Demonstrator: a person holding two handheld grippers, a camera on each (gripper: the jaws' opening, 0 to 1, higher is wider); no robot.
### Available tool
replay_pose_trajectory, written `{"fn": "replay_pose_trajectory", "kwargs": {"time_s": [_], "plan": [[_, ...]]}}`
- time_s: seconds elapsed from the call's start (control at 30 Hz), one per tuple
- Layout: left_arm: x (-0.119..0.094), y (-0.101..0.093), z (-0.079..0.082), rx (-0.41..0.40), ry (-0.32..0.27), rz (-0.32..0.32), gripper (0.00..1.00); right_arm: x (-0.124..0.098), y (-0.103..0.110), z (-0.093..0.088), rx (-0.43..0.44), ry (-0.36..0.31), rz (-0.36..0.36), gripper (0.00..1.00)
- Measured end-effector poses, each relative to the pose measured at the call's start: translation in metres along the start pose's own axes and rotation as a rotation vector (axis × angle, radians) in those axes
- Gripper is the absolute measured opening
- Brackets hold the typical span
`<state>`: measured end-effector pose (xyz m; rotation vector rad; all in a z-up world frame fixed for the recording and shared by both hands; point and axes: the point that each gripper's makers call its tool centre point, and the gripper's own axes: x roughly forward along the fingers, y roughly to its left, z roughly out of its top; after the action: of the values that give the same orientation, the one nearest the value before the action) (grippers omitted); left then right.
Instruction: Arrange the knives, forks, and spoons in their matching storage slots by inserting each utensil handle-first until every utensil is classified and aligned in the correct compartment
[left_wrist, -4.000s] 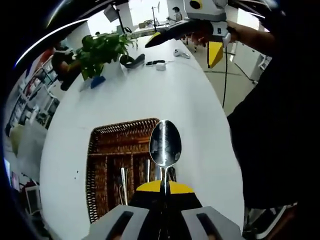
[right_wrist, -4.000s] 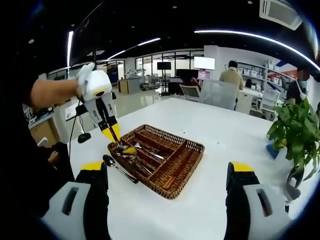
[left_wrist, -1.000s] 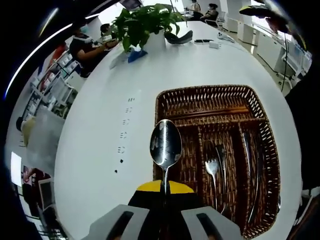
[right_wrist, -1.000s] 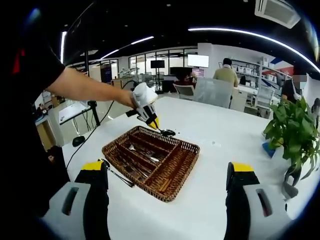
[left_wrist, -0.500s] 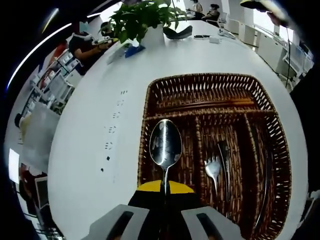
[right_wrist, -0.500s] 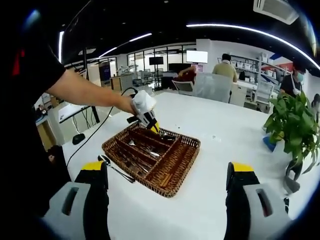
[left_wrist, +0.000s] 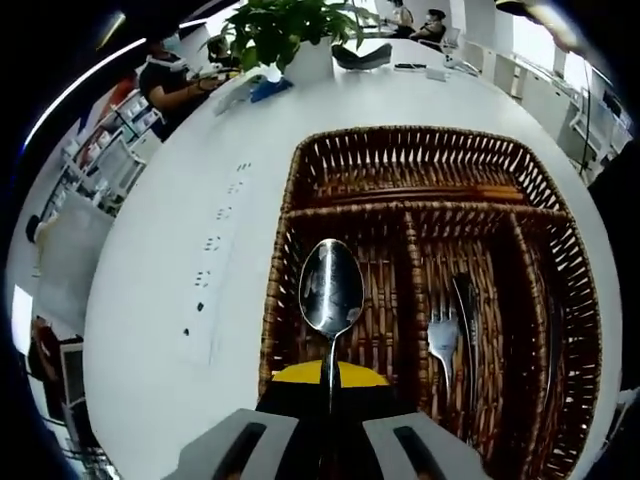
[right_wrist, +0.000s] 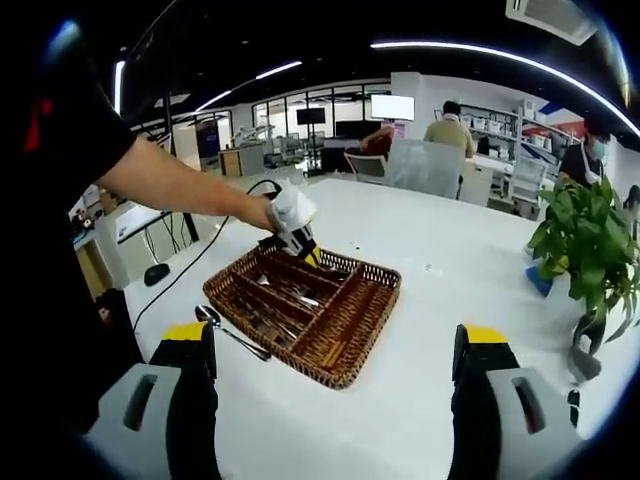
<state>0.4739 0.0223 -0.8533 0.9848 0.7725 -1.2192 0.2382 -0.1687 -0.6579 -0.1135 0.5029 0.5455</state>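
The spoon (left_wrist: 330, 290) stands bowl-up between the left gripper (left_wrist: 329, 385)'s jaws, which are closed on its handle; the lower handle is hidden between the yellow tips. In the left gripper view its bowl hangs over the leftmost long slot of the wicker tray (left_wrist: 290, 200). In the next slot to the right lie a fork (left_wrist: 442, 345) and, just beside it, a darker utensil (left_wrist: 466, 310) too blurred to name. The slots at the far right are dim and their contents hard to make out.

In the right gripper view the left gripper dips its yellow tips into the tray at the far edge. Another spoon (right_wrist: 225, 330) lies on the white surface (right_wrist: 440, 300) just beside the tray's near left side. The right gripper (right_wrist: 335, 375)'s jaws stand wide apart, holding nothing, well short of the tray. A potted plant (right_wrist: 583, 240) stands at the right.
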Motion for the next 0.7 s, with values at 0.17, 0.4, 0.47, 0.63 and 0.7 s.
{"fn": "replay_pose_trajectory", "kwargs": {"time_s": [0.17, 0.4, 0.47, 0.63, 0.7], "plan": [[0.003, 0.000, 0.000, 0.009, 0.001, -0.003, 0.00, -0.001, -0.002, -0.002, 0.002, 0.005, -0.007, 1.00], [0.009, 0.000, -0.003, 0.060, 0.017, -0.010, 0.00, -0.001, -0.004, -0.001, 0.002, 0.009, -0.009, 1.00], [0.009, 0.001, -0.002, 0.084, 0.021, -0.005, 0.00, 0.000, -0.003, 0.000, -0.001, 0.011, -0.007, 1.00], [0.010, 0.003, -0.002, 0.074, 0.004, -0.011, 0.01, 0.001, -0.003, 0.003, -0.004, 0.005, -0.008, 1.00], [0.010, 0.003, -0.001, 0.081, -0.001, -0.017, 0.01, 0.000, -0.002, 0.005, -0.006, 0.001, -0.007, 1.00]]}}
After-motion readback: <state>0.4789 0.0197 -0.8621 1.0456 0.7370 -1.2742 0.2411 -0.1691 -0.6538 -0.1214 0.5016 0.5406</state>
